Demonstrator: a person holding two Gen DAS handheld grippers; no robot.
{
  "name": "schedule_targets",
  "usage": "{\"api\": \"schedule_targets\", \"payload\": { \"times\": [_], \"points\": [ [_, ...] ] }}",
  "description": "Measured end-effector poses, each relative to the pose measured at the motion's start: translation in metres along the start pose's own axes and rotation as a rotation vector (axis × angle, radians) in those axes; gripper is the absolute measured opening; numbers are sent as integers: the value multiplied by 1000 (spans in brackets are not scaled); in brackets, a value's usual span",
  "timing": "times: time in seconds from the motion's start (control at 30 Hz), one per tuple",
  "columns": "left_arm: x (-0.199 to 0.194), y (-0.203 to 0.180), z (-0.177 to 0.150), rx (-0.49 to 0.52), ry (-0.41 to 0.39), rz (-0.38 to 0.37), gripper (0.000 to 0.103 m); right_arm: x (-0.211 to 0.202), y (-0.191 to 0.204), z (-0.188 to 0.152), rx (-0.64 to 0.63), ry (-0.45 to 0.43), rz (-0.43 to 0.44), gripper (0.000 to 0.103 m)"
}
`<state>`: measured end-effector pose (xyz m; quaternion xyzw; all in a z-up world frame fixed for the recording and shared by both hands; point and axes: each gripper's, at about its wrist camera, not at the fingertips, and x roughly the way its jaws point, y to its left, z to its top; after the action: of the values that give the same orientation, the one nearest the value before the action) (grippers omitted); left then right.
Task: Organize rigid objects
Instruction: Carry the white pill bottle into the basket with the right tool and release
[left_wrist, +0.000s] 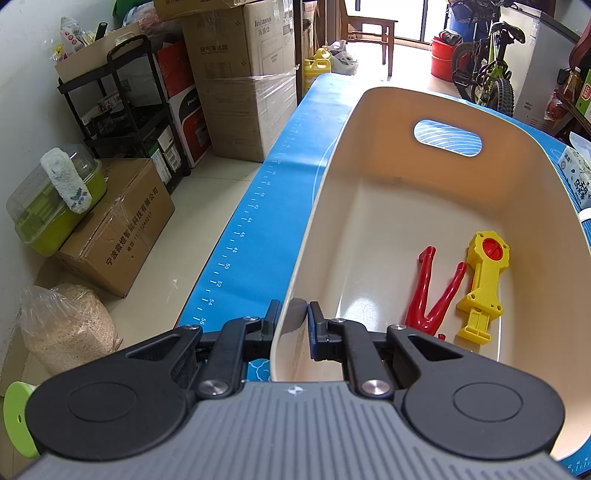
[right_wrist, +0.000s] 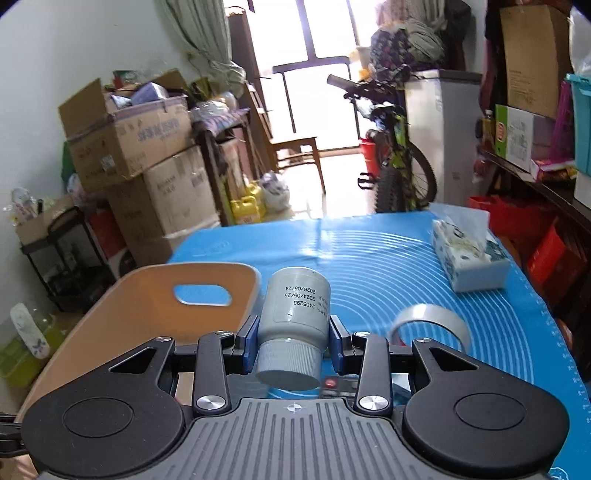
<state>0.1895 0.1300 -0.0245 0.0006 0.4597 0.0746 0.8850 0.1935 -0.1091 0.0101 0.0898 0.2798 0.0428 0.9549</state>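
- Your left gripper (left_wrist: 291, 319) is pinched onto the near rim of the cream bin (left_wrist: 436, 110), one finger outside the wall and one inside, pads pressed against the plastic.
- The bin sits on the blue mat (left_wrist: 266, 206), close to the mat's ruled left edge, with its oval handle cut-out in the far wall.
- Two toys lie on the bin floor at its right side: a red forked piece (left_wrist: 430, 291) and, just beside it, a yellow handle-shaped toy (left_wrist: 482, 288) with a red disc at its far end.
- Your right gripper (right_wrist: 293, 338) clamps a grey bottle (right_wrist: 295, 314) by its body, cap toward the camera and the date-stamped label facing up; the bottle is held above the mat, just right of the bin's far corner.
- A roll of clear tape (right_wrist: 430, 325) stands on the mat near the right finger.
- A tissue pack (right_wrist: 471, 254) rests farther back toward the mat's right edge, well apart from the bin.
- Cardboard boxes (left_wrist: 236, 81) and a bicycle (left_wrist: 487, 70) crowd the room behind the table.
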Motion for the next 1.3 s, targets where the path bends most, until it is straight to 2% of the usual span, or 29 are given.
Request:
{"api": "schedule_targets", "payload": {
  "times": [0.17, 0.37, 0.6, 0.87, 1.1, 1.3],
  "points": [
    [0, 0, 0, 2, -1, 1, 16, -1, 30, 0, -49, 23, 79, 44],
    [0, -1, 0, 2, -2, 2, 16, 12, 71, -14, -155, 135, 158, 45],
    [0, 0, 0, 2, -2, 1, 16, 28, 103, -39, -267, 267, 171, 44],
    [0, -1, 0, 1, -1, 2, 16, 37, 115, -52, -333, 351, 162, 44],
    [1, -3, 2, 3, -1, 0, 16, 38, 116, -51, -333, 377, 161, 48],
    [1, -3, 1, 3, -3, 5, 16, 28, 108, -43, -291, 326, 191, 50]
  ]
}}
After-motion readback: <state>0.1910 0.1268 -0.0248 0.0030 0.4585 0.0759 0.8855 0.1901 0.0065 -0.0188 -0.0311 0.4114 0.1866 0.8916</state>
